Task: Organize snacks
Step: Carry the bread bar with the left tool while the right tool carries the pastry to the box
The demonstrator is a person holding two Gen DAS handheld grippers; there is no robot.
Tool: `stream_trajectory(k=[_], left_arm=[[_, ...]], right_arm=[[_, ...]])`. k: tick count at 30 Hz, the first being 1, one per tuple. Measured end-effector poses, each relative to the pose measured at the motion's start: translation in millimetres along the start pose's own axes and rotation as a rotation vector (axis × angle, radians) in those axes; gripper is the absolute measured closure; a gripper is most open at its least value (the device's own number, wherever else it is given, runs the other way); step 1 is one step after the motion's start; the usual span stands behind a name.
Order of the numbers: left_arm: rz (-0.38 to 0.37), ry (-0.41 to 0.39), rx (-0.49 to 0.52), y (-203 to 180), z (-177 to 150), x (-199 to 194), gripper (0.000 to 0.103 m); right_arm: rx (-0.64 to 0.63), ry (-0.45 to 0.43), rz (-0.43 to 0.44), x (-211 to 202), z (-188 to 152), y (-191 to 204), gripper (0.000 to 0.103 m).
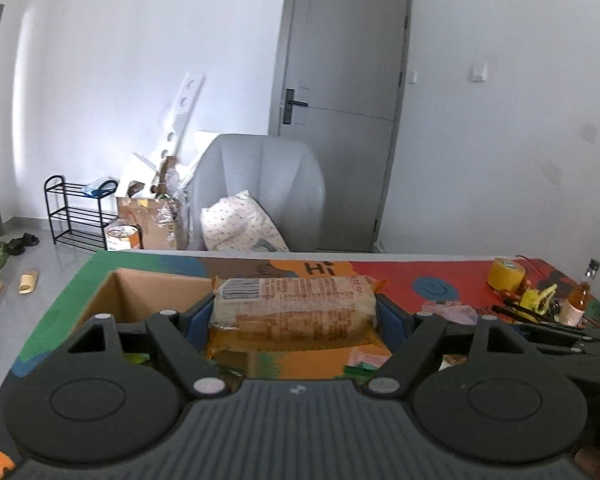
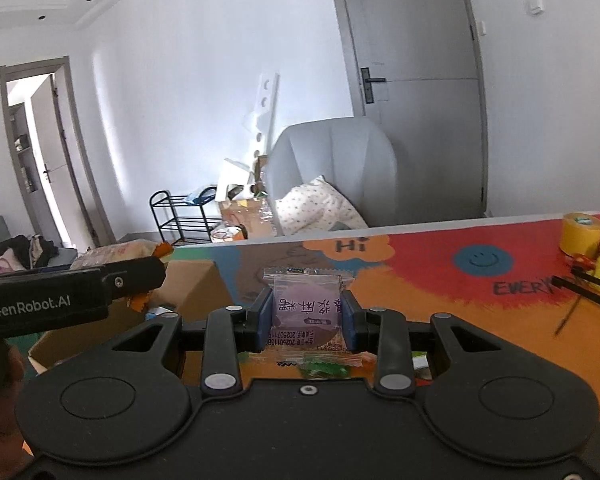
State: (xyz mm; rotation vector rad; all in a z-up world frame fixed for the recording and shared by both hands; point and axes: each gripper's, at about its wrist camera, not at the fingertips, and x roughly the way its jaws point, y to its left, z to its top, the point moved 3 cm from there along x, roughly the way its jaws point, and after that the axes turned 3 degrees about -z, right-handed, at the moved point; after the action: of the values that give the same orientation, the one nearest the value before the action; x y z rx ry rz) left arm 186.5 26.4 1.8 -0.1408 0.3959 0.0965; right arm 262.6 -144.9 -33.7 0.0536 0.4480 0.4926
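My left gripper point(image 1: 294, 314) is shut on an orange and beige snack pack point(image 1: 296, 312), held crosswise above the table just right of the open cardboard box point(image 1: 140, 292). My right gripper point(image 2: 306, 316) is shut on a small clear packet with a purple round snack point(image 2: 306, 308), held above the table. In the right wrist view the left gripper's black body point(image 2: 60, 296) with its pack point(image 2: 116, 254) shows at the left, over the cardboard box point(image 2: 192, 280). Small green wrappers point(image 2: 324, 366) lie on the table under my right gripper.
The table has a colourful mat point(image 2: 440, 280). A yellow tape roll point(image 2: 582, 234) and a clutter of yellow and black items point(image 1: 536, 300) with a small bottle point(image 1: 580, 296) sit at the right. A grey armchair point(image 1: 260, 188) stands beyond the far edge.
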Motion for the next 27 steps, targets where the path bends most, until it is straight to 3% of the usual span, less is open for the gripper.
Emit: stream_trajectory(k=[27], left_arm=[[0.165,0.042,-0.122,102,4,-1,0.020]], right_arm=[[-0.095,0.025,0.106,28,13,82,0.070]])
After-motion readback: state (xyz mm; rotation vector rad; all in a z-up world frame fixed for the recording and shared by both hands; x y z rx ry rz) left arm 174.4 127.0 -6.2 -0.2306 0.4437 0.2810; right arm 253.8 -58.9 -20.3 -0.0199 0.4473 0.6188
